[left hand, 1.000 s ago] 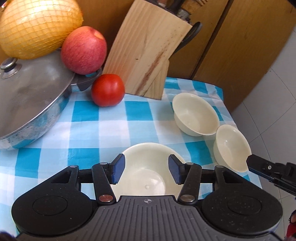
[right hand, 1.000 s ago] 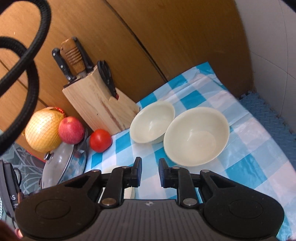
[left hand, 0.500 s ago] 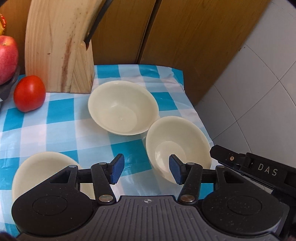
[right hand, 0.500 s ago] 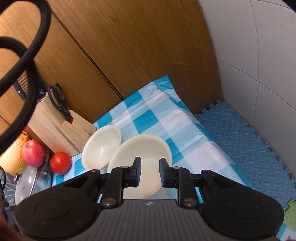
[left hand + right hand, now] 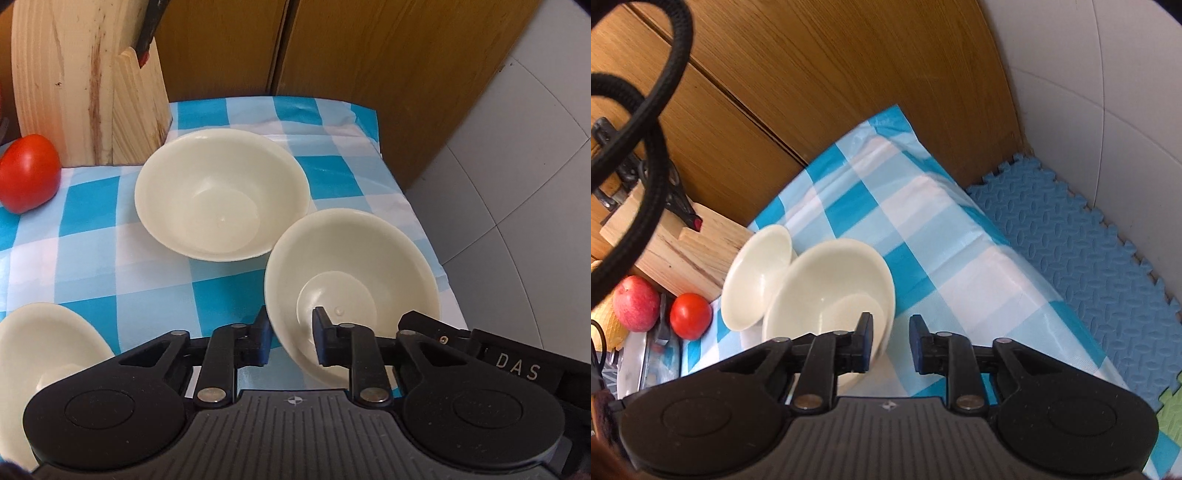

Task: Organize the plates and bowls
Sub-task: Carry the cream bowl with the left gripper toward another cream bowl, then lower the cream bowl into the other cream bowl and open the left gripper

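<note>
Three cream bowls stand on the blue-and-white checked cloth. In the left wrist view one bowl [image 5: 221, 192] is at the back, one bowl [image 5: 351, 273] at the right edge, a third [image 5: 40, 354] at the lower left. My left gripper [image 5: 290, 339] straddles the near rim of the right bowl, one finger outside and one inside, jaws partly closed. My right gripper [image 5: 890, 341] is open with its left finger inside the same bowl [image 5: 827, 295] and its right finger outside the rim. The back bowl also shows in the right wrist view [image 5: 757, 280].
A wooden knife block [image 5: 85, 81] and a tomato [image 5: 27, 173] stand at the back left. An apple [image 5: 635, 302] and a pan lid are further left. The table edge [image 5: 1034, 266] drops to blue foam floor mats [image 5: 1089, 240]. Wooden cabinet doors stand behind.
My left gripper swung right from the near bowl to the right-edge bowl and narrowed over its rim. My right gripper opened and dropped onto the same bowl's rim.
</note>
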The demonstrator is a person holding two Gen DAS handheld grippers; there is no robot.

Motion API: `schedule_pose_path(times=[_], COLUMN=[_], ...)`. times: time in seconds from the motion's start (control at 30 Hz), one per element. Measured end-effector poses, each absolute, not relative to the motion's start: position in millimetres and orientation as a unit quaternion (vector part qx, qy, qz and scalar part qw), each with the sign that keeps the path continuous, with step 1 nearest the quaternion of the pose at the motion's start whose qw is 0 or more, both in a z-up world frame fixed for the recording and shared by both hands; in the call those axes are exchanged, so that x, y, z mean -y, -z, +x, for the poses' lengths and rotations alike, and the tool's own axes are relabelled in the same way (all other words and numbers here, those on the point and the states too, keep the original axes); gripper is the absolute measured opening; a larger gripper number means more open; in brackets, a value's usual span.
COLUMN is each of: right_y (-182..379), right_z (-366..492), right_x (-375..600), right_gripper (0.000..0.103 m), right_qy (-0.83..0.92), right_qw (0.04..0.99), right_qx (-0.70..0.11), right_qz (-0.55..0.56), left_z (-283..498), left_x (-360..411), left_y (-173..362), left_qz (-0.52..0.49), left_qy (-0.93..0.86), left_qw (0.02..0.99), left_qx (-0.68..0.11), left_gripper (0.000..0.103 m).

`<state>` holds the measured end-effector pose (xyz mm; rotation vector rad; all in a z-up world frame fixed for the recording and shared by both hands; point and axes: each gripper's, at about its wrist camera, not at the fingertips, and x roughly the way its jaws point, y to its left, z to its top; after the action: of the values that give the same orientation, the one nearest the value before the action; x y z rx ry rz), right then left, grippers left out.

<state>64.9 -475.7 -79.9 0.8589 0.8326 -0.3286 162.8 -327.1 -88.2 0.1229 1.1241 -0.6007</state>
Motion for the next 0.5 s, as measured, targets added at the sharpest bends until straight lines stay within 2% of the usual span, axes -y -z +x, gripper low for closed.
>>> schedule_pose_path(times=[0.5], right_y=[40], right_z=[60], right_x=[449], right_gripper=[0.010], right_qy=[0.120], right_qw=[0.847], right_qx=[-0.356], right_qz=[0.377], left_z=[152], left_x=[301], left_y=[49], left_qz=[0.059], left_qy=[0.281], left_qw=[0.828], left_qx=[-0.482], left_gripper=[0.027])
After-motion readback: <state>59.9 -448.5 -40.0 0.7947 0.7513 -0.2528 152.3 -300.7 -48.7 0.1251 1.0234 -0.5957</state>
